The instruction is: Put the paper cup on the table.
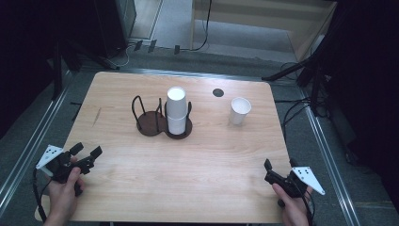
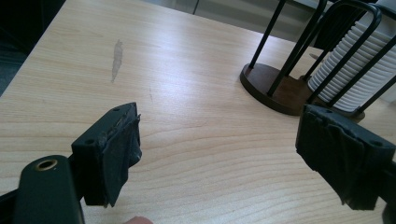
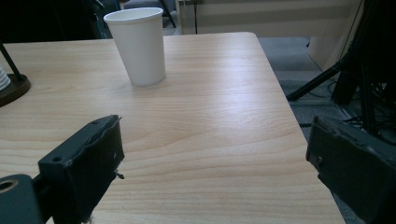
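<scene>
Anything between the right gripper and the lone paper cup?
Nothing visible. The right gripper is open and empty near the table's front edge; only bare table lies between it and the upright paper cup. The cup holder sits off to the left.

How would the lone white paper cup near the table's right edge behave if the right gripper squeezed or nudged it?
The paper cup looks thin-walled and empty, so probably very light and easily crushed. It stands upright on its narrower base, wider at the rim, so a high nudge would likely tip it; on its side it would roll in a curve.
</scene>
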Motion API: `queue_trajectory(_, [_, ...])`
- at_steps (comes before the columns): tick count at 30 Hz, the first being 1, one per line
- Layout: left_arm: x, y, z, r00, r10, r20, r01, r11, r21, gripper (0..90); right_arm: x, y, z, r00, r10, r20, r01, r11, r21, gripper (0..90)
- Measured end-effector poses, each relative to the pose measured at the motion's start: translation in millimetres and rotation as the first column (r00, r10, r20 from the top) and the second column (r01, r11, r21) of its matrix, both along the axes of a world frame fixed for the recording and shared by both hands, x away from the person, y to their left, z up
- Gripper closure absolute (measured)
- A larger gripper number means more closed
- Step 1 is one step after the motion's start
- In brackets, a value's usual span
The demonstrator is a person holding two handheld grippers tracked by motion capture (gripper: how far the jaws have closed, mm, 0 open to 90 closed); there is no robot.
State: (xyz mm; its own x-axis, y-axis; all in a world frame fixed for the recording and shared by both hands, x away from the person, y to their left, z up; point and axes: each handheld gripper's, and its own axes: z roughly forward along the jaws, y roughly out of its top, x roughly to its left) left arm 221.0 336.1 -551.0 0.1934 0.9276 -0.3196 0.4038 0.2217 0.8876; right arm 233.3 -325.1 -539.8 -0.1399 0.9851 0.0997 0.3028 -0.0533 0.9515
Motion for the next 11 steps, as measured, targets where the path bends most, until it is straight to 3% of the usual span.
queue_trajectory(11, [0.6, -2.4, 0.0, 1.0, -0.002, -0.002, 0.002, 0.9998, 0.019, 14.4, 0.6, 2.9, -2.9, 1.0, 0.004, -0.008, -0.004, 1.0, -0.013, 3.8])
